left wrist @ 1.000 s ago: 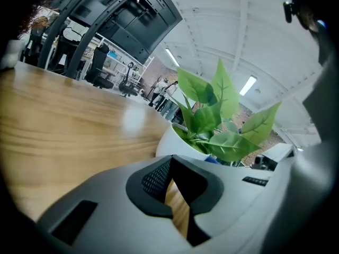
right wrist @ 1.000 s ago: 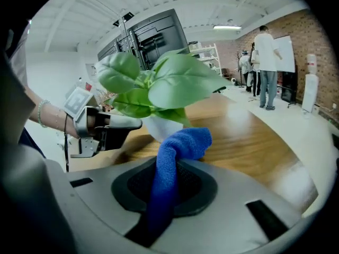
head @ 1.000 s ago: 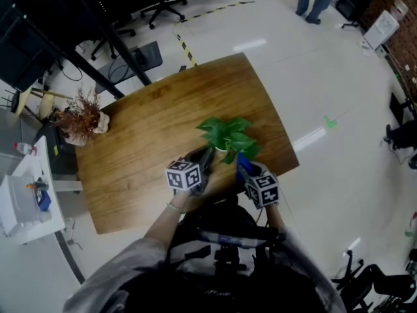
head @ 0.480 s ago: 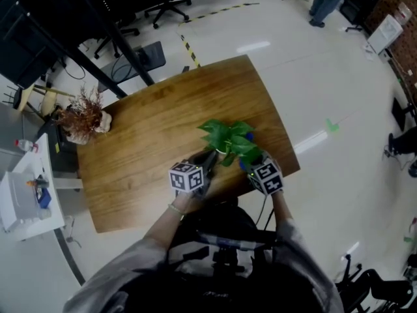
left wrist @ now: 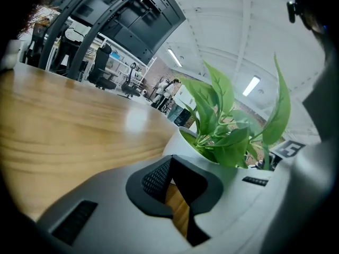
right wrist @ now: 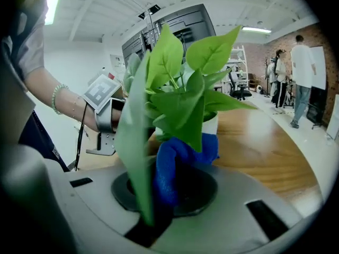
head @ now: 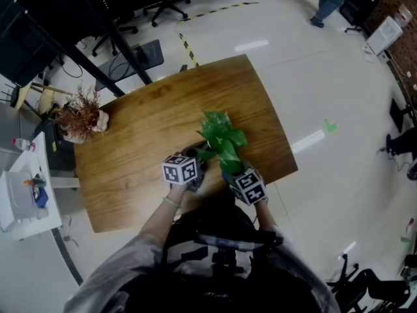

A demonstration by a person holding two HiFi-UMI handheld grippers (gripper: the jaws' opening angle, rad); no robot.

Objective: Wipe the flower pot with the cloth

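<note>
Head view: the green leaves [head: 221, 137] stand near the 5 o'clock edge of the wooden surface [head: 150, 129] and hide what's under them. My left hand-held gripper [head: 197, 160] comes in at 8 o'clock of the leaves, and my right hand-held gripper [head: 229, 169] at 5 o'clock, tucked under the foliage. A dried brown plant [head: 81, 117] lies at the surface's 9 o'clock edge, well apart from everything else.

Left gripper view: the black pads [left wrist: 153, 179] are pressed together at the tips, with only a thin wedge of wood grain showing behind them. Nothing is between them. The white flower pot [left wrist: 180, 144] is just past the tips at 12 o'clock. I can't tell if it's touching them or a hair off. The pot is upright and the stems lean toward 1 o'clock.

Right gripper view: the jaws are pinching the blue cloth [right wrist: 175, 160]. The bunched end sticks out at 12 o'clock and lies against the pot's wall below the rim. One long leaf [right wrist: 135, 142] hangs across the jaws at 10 o'clock and covers part of the cloth. My left wrist with its bead bracelet [right wrist: 54, 103] and the left hand-held gripper's marker cube show at 9 o'clock, on the pot's far side. People [right wrist: 302, 78] stand on the floor at 3 o'clock, far back
</note>
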